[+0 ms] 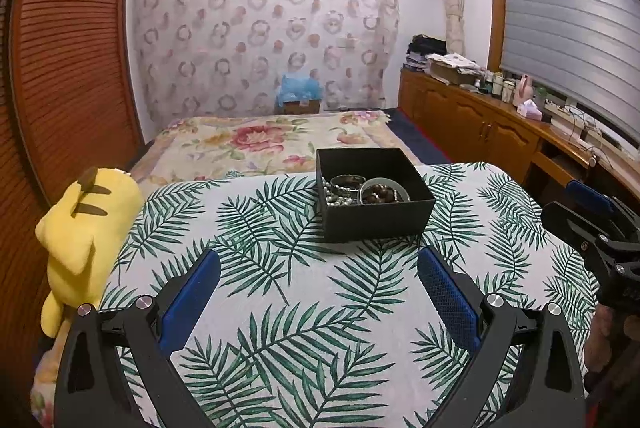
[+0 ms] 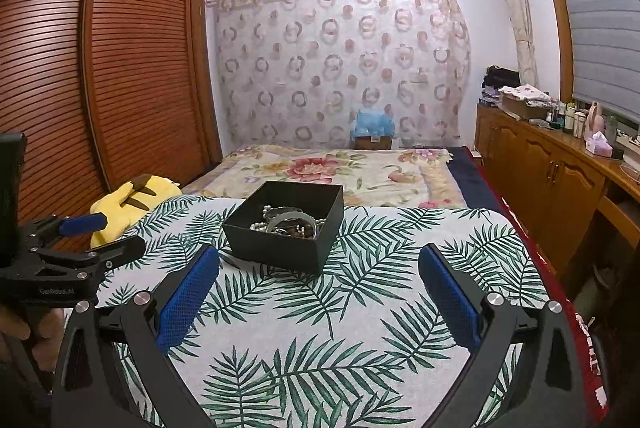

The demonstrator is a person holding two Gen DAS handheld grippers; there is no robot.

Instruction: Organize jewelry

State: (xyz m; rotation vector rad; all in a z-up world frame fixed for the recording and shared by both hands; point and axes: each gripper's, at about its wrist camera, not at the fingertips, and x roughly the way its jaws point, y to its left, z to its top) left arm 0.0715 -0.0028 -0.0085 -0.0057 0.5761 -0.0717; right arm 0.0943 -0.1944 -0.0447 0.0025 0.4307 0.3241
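Observation:
A black open box (image 1: 376, 218) stands on the leaf-print tablecloth (image 1: 280, 308) toward its far side. Inside lie a pearl strand (image 1: 330, 194), a metal bangle (image 1: 347, 182) and dark wooden beads (image 1: 382, 193). The box also shows in the right wrist view (image 2: 280, 244) with the jewelry (image 2: 286, 222) heaped in it. My left gripper (image 1: 318, 276) is open and empty, short of the box. My right gripper (image 2: 318, 276) is open and empty, also short of the box. Each gripper shows at the edge of the other's view: the right one (image 1: 600, 224), the left one (image 2: 80, 240).
A yellow plush toy (image 1: 80, 228) lies off the table's left edge. A bed with a floral blanket (image 1: 272, 140) is behind the table. A wooden wardrobe (image 2: 100, 68) is at left and a wooden sideboard (image 1: 480, 124) with clutter at right.

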